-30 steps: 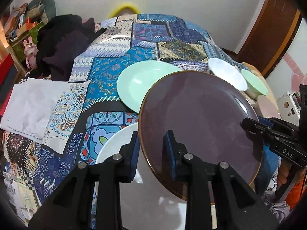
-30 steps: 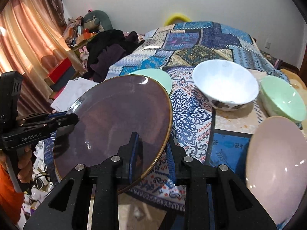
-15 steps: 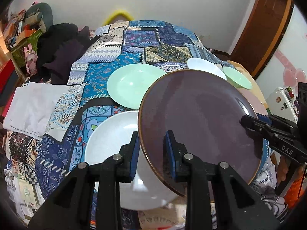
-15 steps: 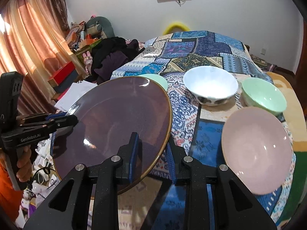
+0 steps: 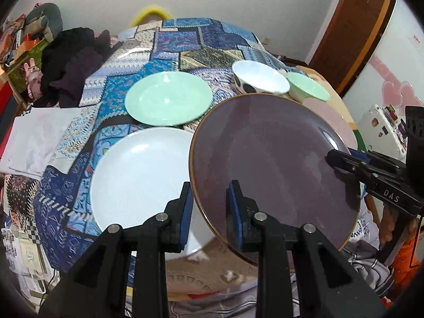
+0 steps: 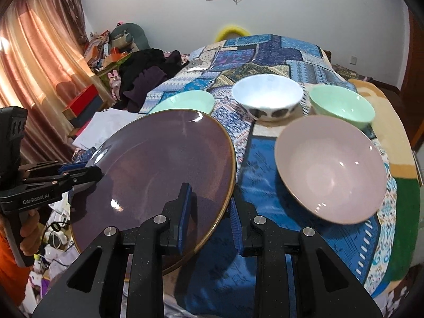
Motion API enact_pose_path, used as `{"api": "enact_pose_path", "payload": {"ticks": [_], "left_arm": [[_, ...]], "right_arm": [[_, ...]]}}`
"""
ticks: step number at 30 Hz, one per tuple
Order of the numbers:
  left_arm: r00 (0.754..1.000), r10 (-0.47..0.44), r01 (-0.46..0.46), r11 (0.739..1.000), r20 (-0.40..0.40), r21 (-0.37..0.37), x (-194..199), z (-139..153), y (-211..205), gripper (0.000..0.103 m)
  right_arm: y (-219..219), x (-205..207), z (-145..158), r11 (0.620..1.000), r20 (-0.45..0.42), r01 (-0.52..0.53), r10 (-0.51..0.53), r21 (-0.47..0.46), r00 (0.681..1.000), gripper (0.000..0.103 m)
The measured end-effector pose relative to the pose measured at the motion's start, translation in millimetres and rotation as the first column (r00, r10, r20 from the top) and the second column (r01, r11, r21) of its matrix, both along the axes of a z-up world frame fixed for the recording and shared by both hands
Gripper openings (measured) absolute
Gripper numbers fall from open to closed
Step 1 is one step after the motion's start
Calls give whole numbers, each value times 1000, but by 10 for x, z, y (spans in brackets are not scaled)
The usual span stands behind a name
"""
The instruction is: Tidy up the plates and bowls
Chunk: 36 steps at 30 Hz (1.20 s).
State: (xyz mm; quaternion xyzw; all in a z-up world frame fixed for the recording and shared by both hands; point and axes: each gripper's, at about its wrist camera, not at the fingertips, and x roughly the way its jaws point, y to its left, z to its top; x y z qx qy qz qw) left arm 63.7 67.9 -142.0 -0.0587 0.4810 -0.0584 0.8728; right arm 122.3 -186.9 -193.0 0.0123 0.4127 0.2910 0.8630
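A large dark purple plate (image 5: 270, 159) (image 6: 159, 169) is held in the air above the near edge of the bed, tilted. My left gripper (image 5: 208, 206) is shut on its near-left rim. My right gripper (image 6: 209, 209) is shut on its opposite rim and also shows in the left wrist view (image 5: 341, 159). On the patterned bedspread (image 5: 185, 45) lie a white plate (image 5: 137, 175), a mint green plate (image 5: 167, 98), a white patterned bowl (image 6: 267, 96), a mint green bowl (image 6: 341, 103) and a pink bowl (image 6: 331, 167).
Dark clothes (image 5: 71, 61) and white folded cloth (image 5: 34, 137) lie at the bed's left side. A cluttered shelf (image 6: 106, 53) and curtains (image 6: 34, 66) stand on the left. A wooden door (image 5: 352, 31) stands at the right.
Both grippers with the purple plate have pulled back and upward from the bed. More of the white plate and the pink bowl has come into view.
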Motion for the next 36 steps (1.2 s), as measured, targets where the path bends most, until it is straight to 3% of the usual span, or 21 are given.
{"api": "enact_pose_path", "payload": {"ticks": [16,36], "left_arm": [[995,-34,35,999,-98,12,156,-434,-312,27],[991,-44,47,999,-128,22,424,-614,-414,27]], "right_arm": [[-243,80,-357,999,-99,29,-30,-17,995,25],[-370,229,-535,998,-143,65,-66,-17,987,25]]}}
